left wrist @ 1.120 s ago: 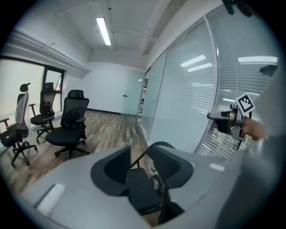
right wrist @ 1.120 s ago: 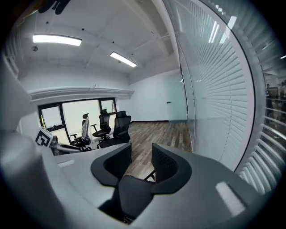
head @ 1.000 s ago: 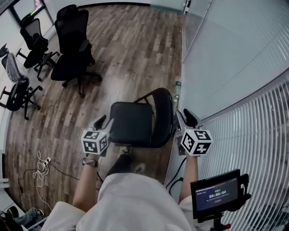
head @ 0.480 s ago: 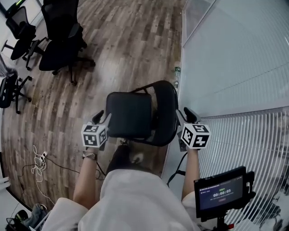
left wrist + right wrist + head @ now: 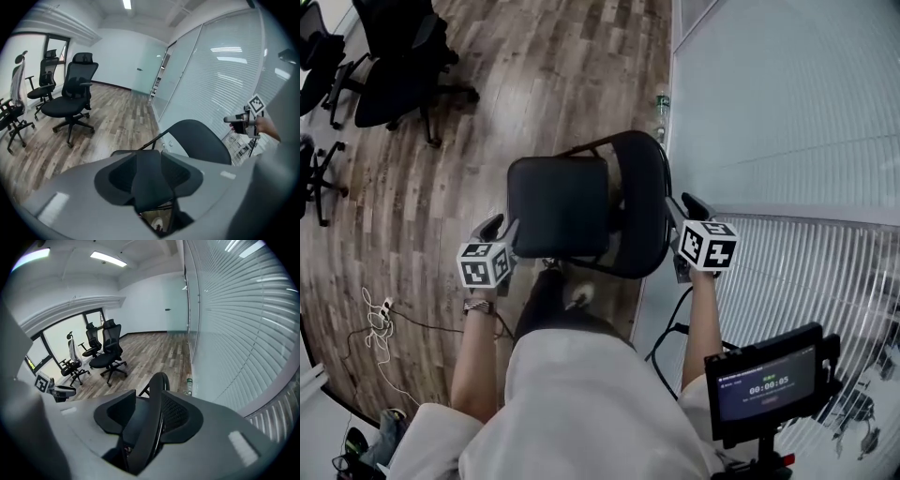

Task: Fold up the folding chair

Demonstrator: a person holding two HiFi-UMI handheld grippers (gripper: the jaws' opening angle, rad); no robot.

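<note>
The black, tube-framed folding chair [image 5: 558, 206] stands fully unfolded at the right edge of the wood-plank floor [image 5: 441, 187], close beside the frosted glass wall [image 5: 769, 112]. Black wheeled office chairs [image 5: 394, 56] stand well apart at the floor's far left corner.

The left claw [image 5: 500, 230] is released, its jaws apart around the near corner of the padded seat [image 5: 149, 180]. The padding fills most of the gap but does not look clamped. The right claw [image 5: 682, 211] has just been opening its jaws, which are now spread wide. The rim of the curved backrest [image 5: 152, 408] sits edge-on between them with a gap showing beside it.

I judge this to be the reach step: both claws are at their holds and nothing is folded yet. Next, each claw must close firmly on its part. The right would steady the backrest while the left swings the seat up toward it until the two lie flat together. The smooth padding may slip in the jaws, and the glass wall leaves little room on that side.
</note>
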